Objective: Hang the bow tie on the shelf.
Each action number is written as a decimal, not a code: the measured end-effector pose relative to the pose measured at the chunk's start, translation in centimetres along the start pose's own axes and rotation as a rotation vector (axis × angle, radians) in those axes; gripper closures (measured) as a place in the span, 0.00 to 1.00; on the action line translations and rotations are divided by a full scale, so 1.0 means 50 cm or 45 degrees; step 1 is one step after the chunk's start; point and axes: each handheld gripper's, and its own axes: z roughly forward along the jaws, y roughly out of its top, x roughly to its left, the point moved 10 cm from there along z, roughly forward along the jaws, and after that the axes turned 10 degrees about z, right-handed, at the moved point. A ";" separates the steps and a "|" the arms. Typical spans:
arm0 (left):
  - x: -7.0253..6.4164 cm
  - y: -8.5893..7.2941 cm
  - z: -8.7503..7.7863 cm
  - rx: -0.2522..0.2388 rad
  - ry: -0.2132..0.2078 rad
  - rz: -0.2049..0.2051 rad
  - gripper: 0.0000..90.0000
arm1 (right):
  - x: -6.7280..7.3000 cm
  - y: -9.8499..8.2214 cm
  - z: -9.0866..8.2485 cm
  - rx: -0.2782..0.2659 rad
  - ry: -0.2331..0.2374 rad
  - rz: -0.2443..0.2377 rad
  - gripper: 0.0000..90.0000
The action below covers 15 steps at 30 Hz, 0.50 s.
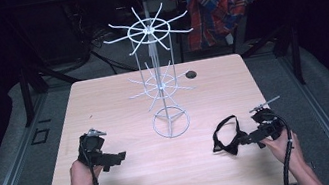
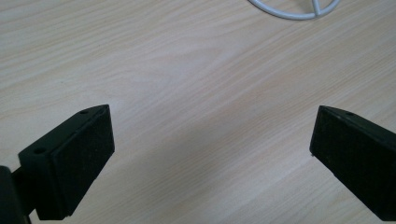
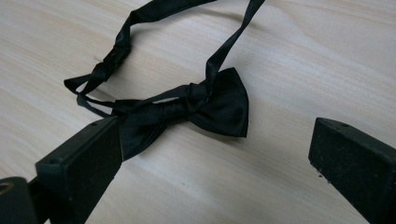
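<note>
Approaching bow tie (image 3: 205,107) with right gripper (image 3: 215,154), jaws spread wide, nothing held yet. Tie flat on table (image 1: 119,105), at 4 o'clock from rack (image 1: 161,72). Left gripper (image 2: 212,144) released, idle over bare wood. Next, likely: advance, straddle knot, clench.

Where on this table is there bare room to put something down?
Bare wood runs along the near edge of the table, between the left tongs and the bow tie, and across both far corners beside the wire rack. The middle is crowded by the rack's ring base, the right front by the bow tie and right tongs.
</note>
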 end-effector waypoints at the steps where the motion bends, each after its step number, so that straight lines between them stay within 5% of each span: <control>1: 0.001 0.000 0.000 0.000 0.001 0.000 0.00 | -0.001 0.002 0.003 -0.007 -0.006 0.016 0.03; 9: 0.001 0.000 0.001 0.000 0.005 0.001 0.00 | 0.007 0.013 0.022 -0.003 -0.003 0.020 0.07; 15: 0.004 -0.001 -0.001 -0.001 0.018 -0.004 0.00 | 0.022 0.025 0.041 0.024 0.004 0.026 0.28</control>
